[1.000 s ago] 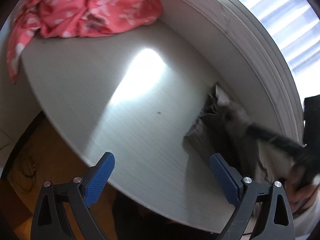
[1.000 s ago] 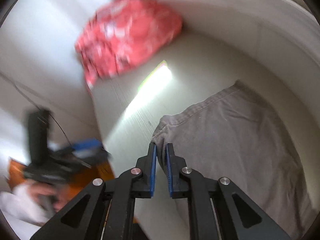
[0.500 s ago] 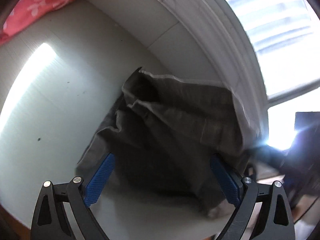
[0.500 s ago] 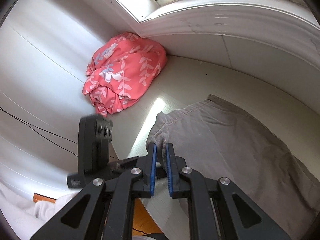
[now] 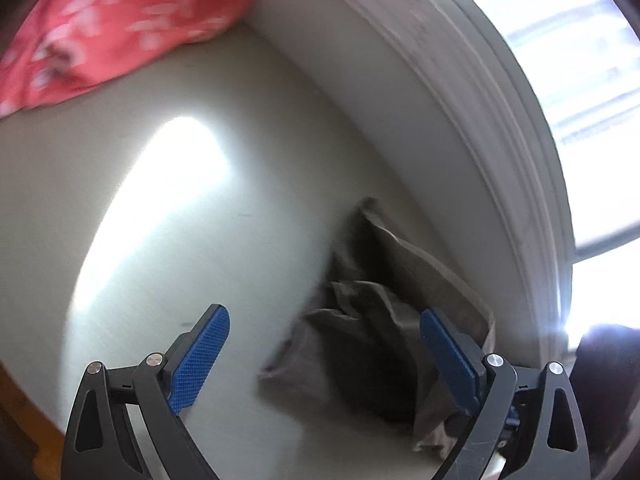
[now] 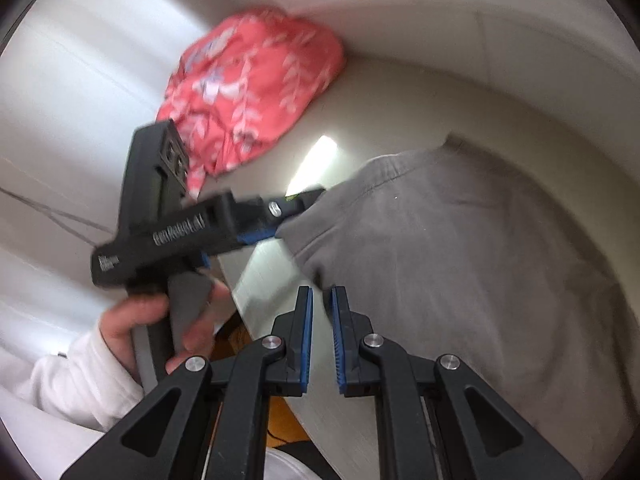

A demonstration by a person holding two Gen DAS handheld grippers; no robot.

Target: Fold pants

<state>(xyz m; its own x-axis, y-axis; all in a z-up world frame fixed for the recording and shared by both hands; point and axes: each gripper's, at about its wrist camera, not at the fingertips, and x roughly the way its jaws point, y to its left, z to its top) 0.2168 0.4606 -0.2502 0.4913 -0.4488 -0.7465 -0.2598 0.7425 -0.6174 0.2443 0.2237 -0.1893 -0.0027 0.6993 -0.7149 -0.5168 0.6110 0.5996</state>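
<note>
While we look along our right gripper [image 6: 320,300], we see its two blue pads almost together, pinching the near edge of the gray pants [image 6: 460,272]. A thin fold of cloth sits between the pads. The pants lie spread on the pale tabletop [image 6: 376,92], from its near edge toward the back wall, and they cover most of the right side.

Our left gripper [image 5: 324,344] has its jaws wide apart and holds nothing. From its camera the pants [image 5: 368,320] look bunched and dark, lying near the back edge of the tabletop [image 5: 240,240], just beside the white wall. One blue pad [image 5: 448,356] is in front of the cloth, but we cannot tell if it touches it. The other pad [image 5: 200,356] is over bare tabletop. This view is a bit blurry.

In the right camera we see the left gripper [image 6: 296,204] from the side. Its tip is at the left corner of the pants, near the waistband. A hand [image 6: 160,320] in a white sleeve [image 6: 68,380] grips its handle, off the near left edge of the tabletop.

A red cloth with white leaves [image 6: 252,88] sits crumpled in the far left corner, well apart from the pants. A bright patch of sun [image 5: 160,200] falls on the bare tabletop between them.
</note>
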